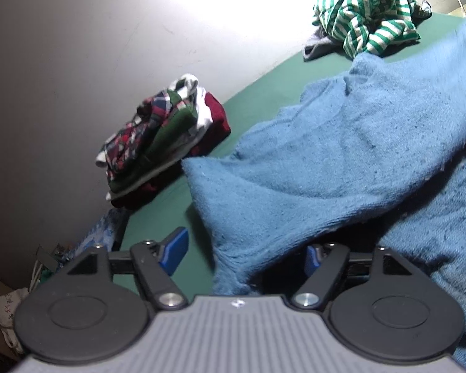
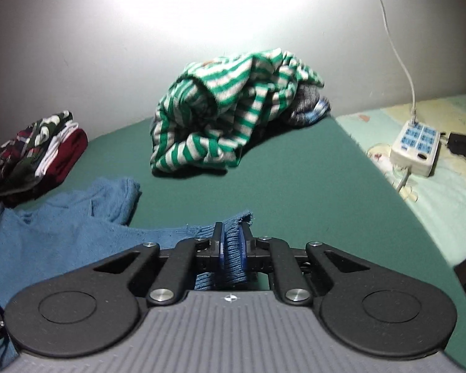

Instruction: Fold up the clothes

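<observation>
Here, the right gripper [image 2: 230,242] fingers are pinching the blue sweater's [image 2: 62,217] ribbed edge while the left gripper [image 1: 245,253] fingers are gaping wide around its loose fold, the sweater lying on the green worktop [image 2: 295,180] near a striped pile [image 2: 226,112].

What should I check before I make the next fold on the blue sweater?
1. Right claw shut on the blue sweater: ok, ribbed edge pinched between its pads.
2. Left claw gripping: not ok, jaws wide open, cloth lying between them unpinched.
3. Sweater flat: not ok, bunched and partly lifted.
4. Green surface ahead free for the fold: ok.
5. Striped garment and folded stack apart from the sweater: stack close, striped one clear.
6. Power strip out of the way: ok, off to the right.
</observation>
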Demonstrator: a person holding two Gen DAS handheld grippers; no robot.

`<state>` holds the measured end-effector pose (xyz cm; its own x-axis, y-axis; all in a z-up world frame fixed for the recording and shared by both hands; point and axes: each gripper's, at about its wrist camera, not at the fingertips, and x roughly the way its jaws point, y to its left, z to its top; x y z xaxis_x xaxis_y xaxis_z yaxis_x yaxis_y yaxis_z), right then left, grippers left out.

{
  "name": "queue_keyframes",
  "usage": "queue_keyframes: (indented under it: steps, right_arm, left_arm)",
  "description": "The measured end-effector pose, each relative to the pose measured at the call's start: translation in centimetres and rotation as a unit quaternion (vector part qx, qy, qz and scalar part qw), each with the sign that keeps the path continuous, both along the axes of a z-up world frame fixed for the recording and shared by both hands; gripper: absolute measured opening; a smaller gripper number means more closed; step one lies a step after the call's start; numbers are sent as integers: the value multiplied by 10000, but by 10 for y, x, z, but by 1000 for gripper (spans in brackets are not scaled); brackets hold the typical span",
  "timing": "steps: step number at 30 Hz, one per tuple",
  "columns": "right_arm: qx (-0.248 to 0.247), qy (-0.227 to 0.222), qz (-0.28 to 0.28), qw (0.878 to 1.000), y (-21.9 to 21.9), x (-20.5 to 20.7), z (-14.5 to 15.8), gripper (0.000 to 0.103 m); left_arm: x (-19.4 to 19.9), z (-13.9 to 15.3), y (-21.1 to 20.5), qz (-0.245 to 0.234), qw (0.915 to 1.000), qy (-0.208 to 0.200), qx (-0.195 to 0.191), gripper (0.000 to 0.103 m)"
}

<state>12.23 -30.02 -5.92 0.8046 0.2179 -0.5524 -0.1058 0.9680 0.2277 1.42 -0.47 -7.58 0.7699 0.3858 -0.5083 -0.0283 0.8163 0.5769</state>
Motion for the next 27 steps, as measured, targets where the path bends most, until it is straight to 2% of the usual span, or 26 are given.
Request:
queue_keyframes:
  steps: [6,12,15,18,20,21,22,24,26,27]
  right_arm:
    - [54,-564,-245,9981,-18,-4,36,7]
    - [-128,-859,-466,9951,-19,-13,41,7]
    - [-351,-702,-604,9951,-21,-13,24,7]
    - [-629,-297,-734,9949,-23,-8,-6,6]
    - [-839,45,-845,9929,-24,-4,-24,0]
    - [-966,270,-922,9907,-26,-3,-32,0]
    - [-953,341,-993,9899,-28,-4,-31,0]
    - [-822,367,-1129,9895,-34,-8,-23,7]
    - [-720,22,-897,9934,-27,-12,1,11]
    - [-556,-118,-575,9967,-20,-11,14,12]
  left_arm:
    - [0,3,-13,-160,9999,-54,0,80]
    - [-2,6,-17,-184,9997,-62,-165,83]
    - [-3,1,-16,-197,9995,31,-247,84]
    - [-3,-1,-13,-204,9991,36,-366,84]
    - [-4,-1,-11,-229,9988,30,-426,85]
    - [-4,0,-10,-245,9988,30,-426,86]
    - [-5,0,-10,-262,9987,27,-427,86]
    - [-9,3,-9,-307,9984,-1,-472,86]
    - [-15,9,-6,-362,9974,-95,-617,86]
    - [-19,11,-5,-396,9969,-123,-672,86]
